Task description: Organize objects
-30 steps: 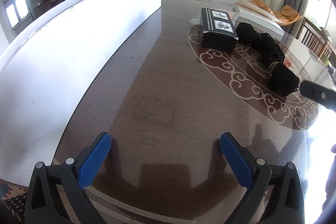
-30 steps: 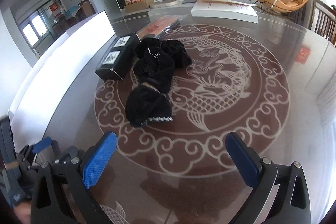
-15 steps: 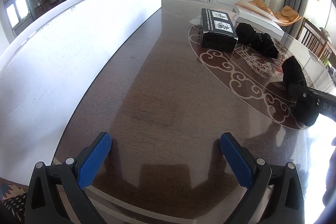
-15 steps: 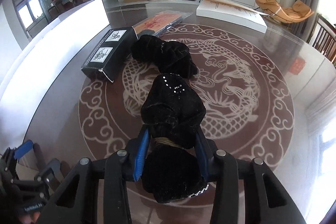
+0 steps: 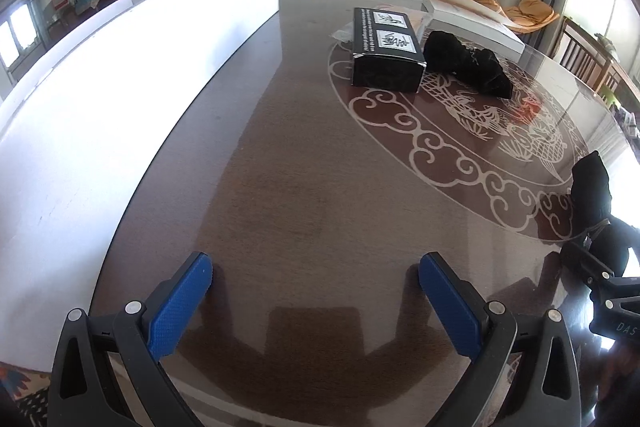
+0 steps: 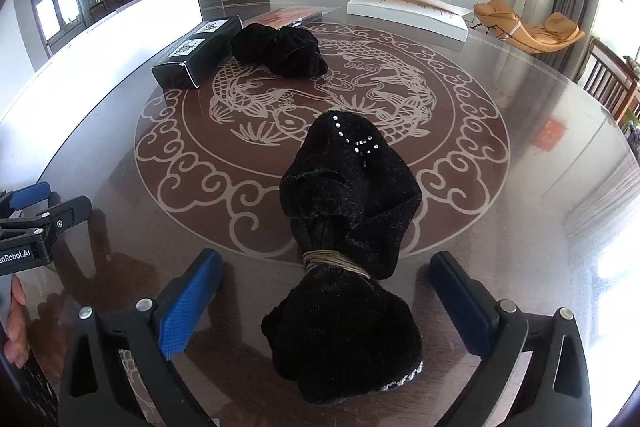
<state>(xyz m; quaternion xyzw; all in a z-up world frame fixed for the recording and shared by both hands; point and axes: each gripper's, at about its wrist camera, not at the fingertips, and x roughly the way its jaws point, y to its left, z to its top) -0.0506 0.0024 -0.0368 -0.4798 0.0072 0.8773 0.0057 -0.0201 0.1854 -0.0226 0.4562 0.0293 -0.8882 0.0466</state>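
lying between opening right tongs (image 6: 326,311), untouched: tied black bundle (image 6: 344,239); left tongs (image 5: 316,301) apart; black box (image 5: 386,53) closed.

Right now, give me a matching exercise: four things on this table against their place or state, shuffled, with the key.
Things:
1. tied bundle
2. loose bundle
3. black box
4. left gripper

Places or states:
A. over bare table, nothing between the jaws
B. between the right gripper's opening jaws, untouched by the pads
C. far left, by the white panel
D. against the box, on the fish design

Pairs: 1-B, 2-D, 3-C, 4-A
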